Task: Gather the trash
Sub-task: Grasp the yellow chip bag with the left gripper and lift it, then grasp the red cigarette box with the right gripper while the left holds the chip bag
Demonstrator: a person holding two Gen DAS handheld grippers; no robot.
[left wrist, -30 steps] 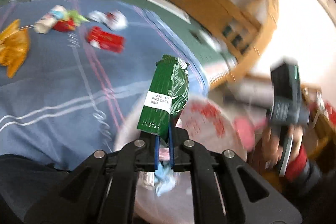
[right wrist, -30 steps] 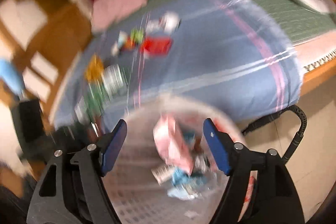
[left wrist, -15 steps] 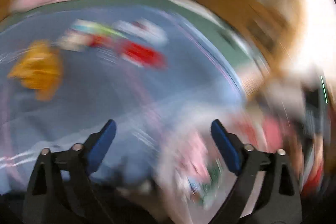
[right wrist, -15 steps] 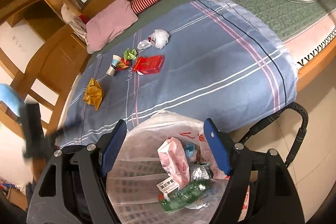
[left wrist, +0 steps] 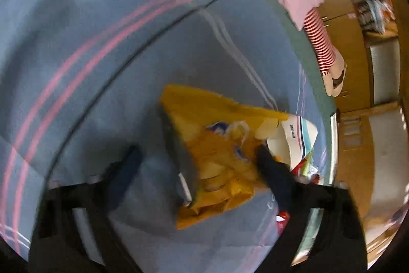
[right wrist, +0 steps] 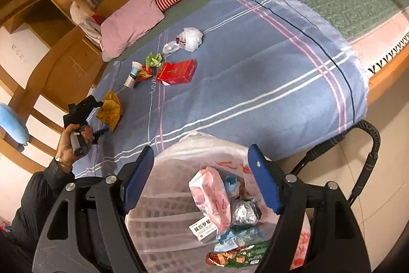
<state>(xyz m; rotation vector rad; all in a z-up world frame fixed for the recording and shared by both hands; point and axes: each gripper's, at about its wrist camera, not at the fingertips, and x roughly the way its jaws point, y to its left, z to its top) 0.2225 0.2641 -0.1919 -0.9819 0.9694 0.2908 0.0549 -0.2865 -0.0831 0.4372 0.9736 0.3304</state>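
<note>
Left wrist view: the left gripper, no longer holding the green packet, is closing around the yellow wrapper without gripping it. The right gripper is hanging open over the bin.

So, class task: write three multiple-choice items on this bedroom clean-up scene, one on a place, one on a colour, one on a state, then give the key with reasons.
1. Where does the green snack wrapper lie?
A. in the bin bag
B. on the pillow
C. on the floor

2. What colour is the flat box on the blue bedspread?
A. yellow
B. red
C. white

3. How does the left gripper stand at the yellow crumpled bag?
A. shut and empty, away from it
B. jaws apart, the bag between them
C. holding a cup

Key: 1 A, it lies among the trash in the lined bin. 2 B, the box is plainly red. 3 B, the jaws, which have just been closing, straddle the bag; whether they press on it yet cannot be told.
</note>
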